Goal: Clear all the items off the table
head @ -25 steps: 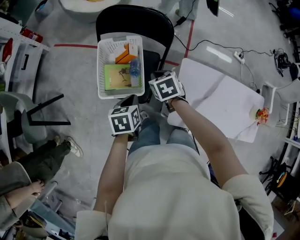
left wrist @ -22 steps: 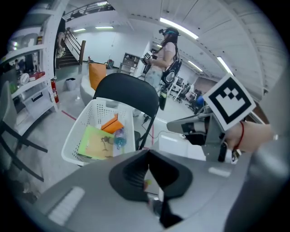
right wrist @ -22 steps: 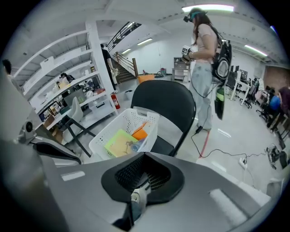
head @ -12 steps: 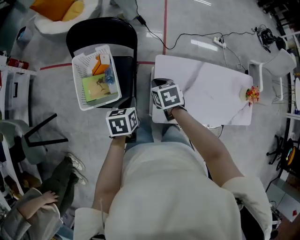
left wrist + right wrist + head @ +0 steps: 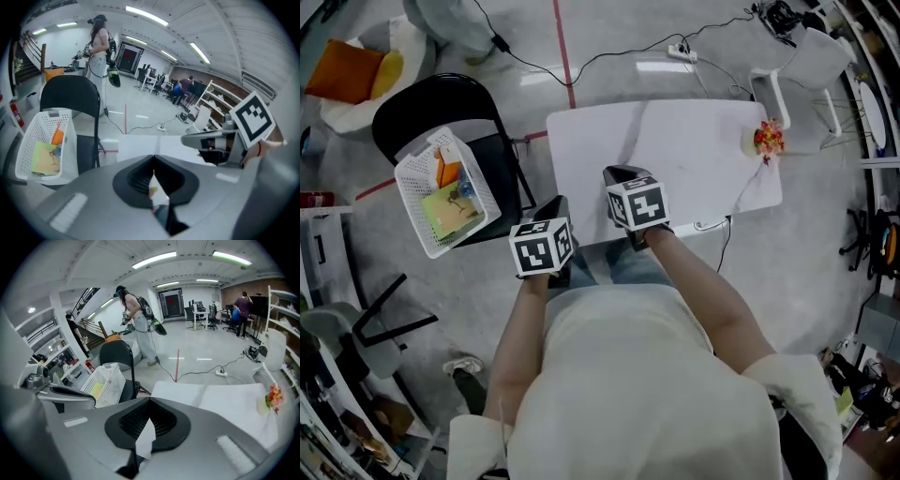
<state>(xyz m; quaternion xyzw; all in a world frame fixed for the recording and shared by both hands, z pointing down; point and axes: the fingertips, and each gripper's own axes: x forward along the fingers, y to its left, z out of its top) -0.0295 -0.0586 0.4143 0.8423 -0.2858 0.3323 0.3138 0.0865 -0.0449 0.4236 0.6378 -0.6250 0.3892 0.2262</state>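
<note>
While both claws hang at the near edge of the counter, I keep each pair of jaws pressed together with nothing between them. My left claw is by the counter's near left corner. My right claw is over the near edge, just beside it. Left of the counter, a white basket rests on a black chair and holds an orange item and a green card. At the counter's far right corner stands a small red-and-yellow posy.
</note>
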